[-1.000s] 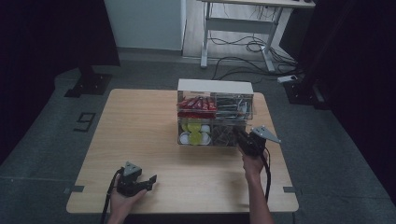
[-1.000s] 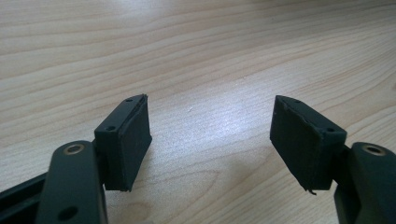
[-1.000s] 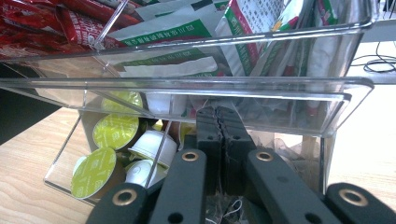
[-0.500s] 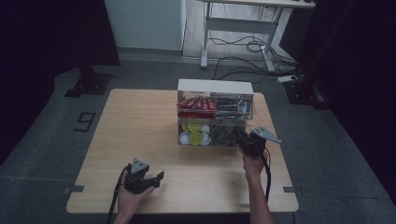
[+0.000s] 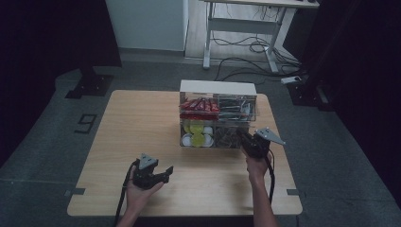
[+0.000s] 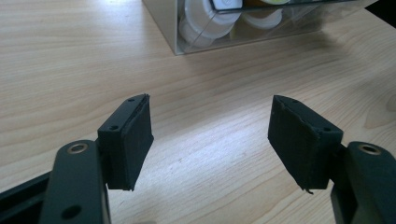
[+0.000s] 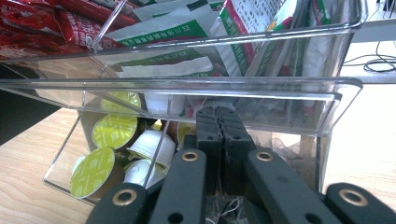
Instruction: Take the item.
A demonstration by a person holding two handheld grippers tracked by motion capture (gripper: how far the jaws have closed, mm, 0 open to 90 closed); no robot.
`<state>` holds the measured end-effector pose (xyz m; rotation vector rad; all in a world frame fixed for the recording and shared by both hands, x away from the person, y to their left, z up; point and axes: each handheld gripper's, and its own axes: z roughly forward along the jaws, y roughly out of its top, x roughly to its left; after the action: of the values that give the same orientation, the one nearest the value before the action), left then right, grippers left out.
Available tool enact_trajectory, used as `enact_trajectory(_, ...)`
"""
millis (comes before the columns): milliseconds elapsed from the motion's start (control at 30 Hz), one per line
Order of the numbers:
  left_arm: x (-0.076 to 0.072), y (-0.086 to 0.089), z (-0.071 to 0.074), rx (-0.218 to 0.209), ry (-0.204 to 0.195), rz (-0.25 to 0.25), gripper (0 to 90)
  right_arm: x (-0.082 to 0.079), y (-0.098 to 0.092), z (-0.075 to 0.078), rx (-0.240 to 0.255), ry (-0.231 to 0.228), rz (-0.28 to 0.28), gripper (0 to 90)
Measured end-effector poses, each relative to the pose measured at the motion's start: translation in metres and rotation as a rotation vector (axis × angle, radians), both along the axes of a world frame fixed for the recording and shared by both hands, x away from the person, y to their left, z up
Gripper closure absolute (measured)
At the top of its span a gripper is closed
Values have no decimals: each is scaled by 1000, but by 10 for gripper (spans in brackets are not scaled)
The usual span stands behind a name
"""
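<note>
While the right tool [image 5: 247,140] is held at the lower right compartment of the clear organiser [image 5: 217,116], its 2 jaws are pressed fully together, and whether anything is pinched between them cannot be told from the right gripper view, where the jaw tips are seen just under the clear front ledge [image 7: 187,86] of the upper tier. The organiser is seen standing on the far right part of the wooden table [image 5: 142,123], with red sachets [image 5: 198,105] in the upper left compartment, green-and-white packets [image 7: 243,28] in the upper right, and yellow-lidded capsules [image 7: 114,130] beside white capsules [image 7: 152,144] in the lower left. Thin clear wrappers [image 7: 289,149] are visible around the right tool's jaws in the lower right compartment. The left tool [image 5: 150,172] is held above the near left part of the table, well apart from the organiser, with its jaws spread wide and nothing between them; bare wood is seen between its 2 pads [image 6: 135,135].
</note>
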<state>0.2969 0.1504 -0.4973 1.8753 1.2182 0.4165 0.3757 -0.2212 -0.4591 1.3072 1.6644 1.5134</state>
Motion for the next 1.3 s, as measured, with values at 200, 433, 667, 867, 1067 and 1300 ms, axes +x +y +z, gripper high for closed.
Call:
enact_trajectory(200, 6, -6, 10, 4, -12, -14, 306, 0, 0, 0, -5, -4, -2, 879)
enact_trajectory(433, 12, -15, 15, 12, -16, -26, 306, 1, 0, 0, -4, -5, 1, 879)
enact_trajectory(667, 18, -26, 18, 16, -15, -39, 307, 1, -1, 0, -5, -8, -3, 882)
enact_trajectory(867, 25, -37, 23, 24, -18, -48, 308, 1, -1, 0, -2, -9, -2, 886)
enact_trajectory(1067, 31, -45, 26, 29, -15, -56, 308, 1, -2, 0, 1, -13, -5, 893)
enact_trajectory(1300, 36, -53, 26, 35, -14, -53, 309, 2, -3, 0, 7, -13, -3, 894)
